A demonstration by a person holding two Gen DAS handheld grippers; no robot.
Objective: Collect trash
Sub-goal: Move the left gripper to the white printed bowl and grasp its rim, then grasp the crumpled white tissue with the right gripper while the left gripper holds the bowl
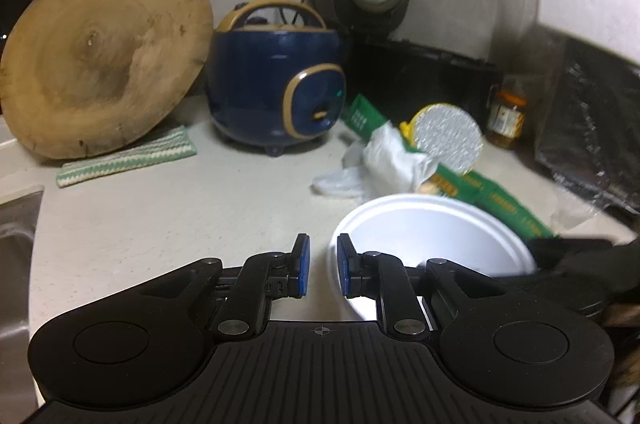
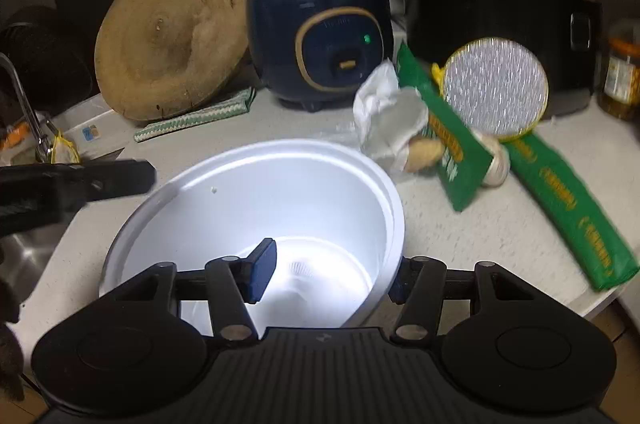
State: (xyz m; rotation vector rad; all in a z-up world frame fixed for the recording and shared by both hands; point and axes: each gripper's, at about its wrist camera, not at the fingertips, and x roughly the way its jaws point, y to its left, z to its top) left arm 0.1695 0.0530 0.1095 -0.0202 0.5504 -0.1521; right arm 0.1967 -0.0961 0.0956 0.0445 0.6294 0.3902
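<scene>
A white foam bowl (image 2: 280,191) sits tipped toward me at the counter's near edge. My right gripper (image 2: 330,264) straddles its right wall. One finger (image 2: 260,272) is inside and stands clear of the wall; the other is outside, mostly hidden behind it. My left gripper (image 1: 322,252) has a narrow gap between its blue pads, and the bowl's (image 1: 432,232) left rim lies beside the right pad, unpinched. Behind the bowl lie a crumpled white wrapper (image 2: 388,111), two green packets (image 2: 572,207) and a round foil lid (image 2: 494,85).
Along the wall stand a round wooden board (image 1: 104,59), a blue rice cooker (image 1: 276,83), a black cooker (image 2: 500,11) with its lid up, and a jar (image 1: 506,119). A striped cloth (image 1: 128,155) lies flat. A sink (image 1: 16,244) is left; the counter edge (image 2: 600,304) drops off at right.
</scene>
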